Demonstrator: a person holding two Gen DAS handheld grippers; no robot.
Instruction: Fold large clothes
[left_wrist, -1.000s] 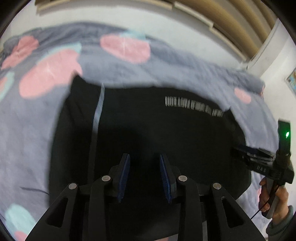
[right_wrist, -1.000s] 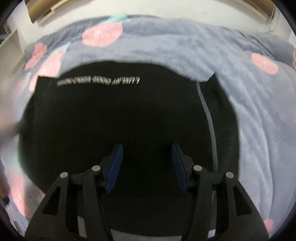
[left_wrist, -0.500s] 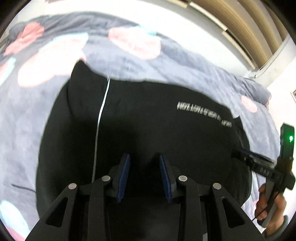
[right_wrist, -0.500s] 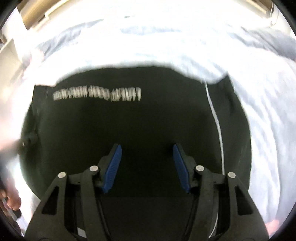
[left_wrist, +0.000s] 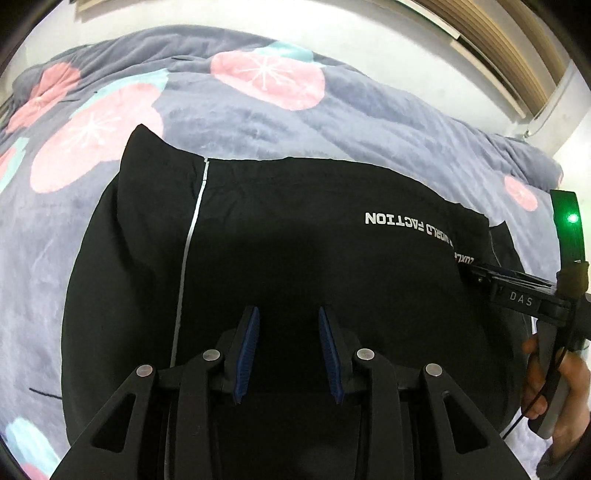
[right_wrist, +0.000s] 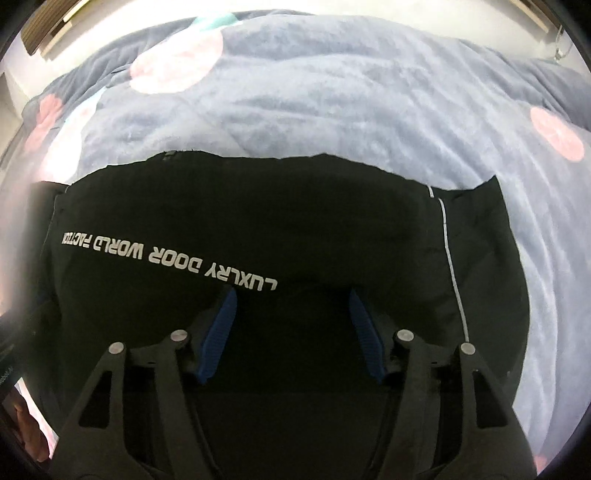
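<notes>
A large black garment (left_wrist: 295, 229) with a thin white stripe and white lettering lies spread on the bed; it also fills the right wrist view (right_wrist: 295, 229). My left gripper (left_wrist: 288, 314) is open and empty, hovering over the garment's near part. My right gripper (right_wrist: 291, 295) is open wider and empty, over the garment just below the lettering. The right gripper also shows at the right edge of the left wrist view (left_wrist: 476, 271), low over the garment's right side, held by a hand (left_wrist: 554, 391).
A grey-blue blanket (left_wrist: 369, 122) with pink round prints covers the bed around the garment. A white wall and wooden slats (left_wrist: 498, 40) stand behind the bed. A blurred hand (right_wrist: 22, 417) shows at the left edge of the right wrist view.
Both grippers have moved closer over the garment, and the right one has shifted toward the lettering. Both stay open. The garment lies as before.
</notes>
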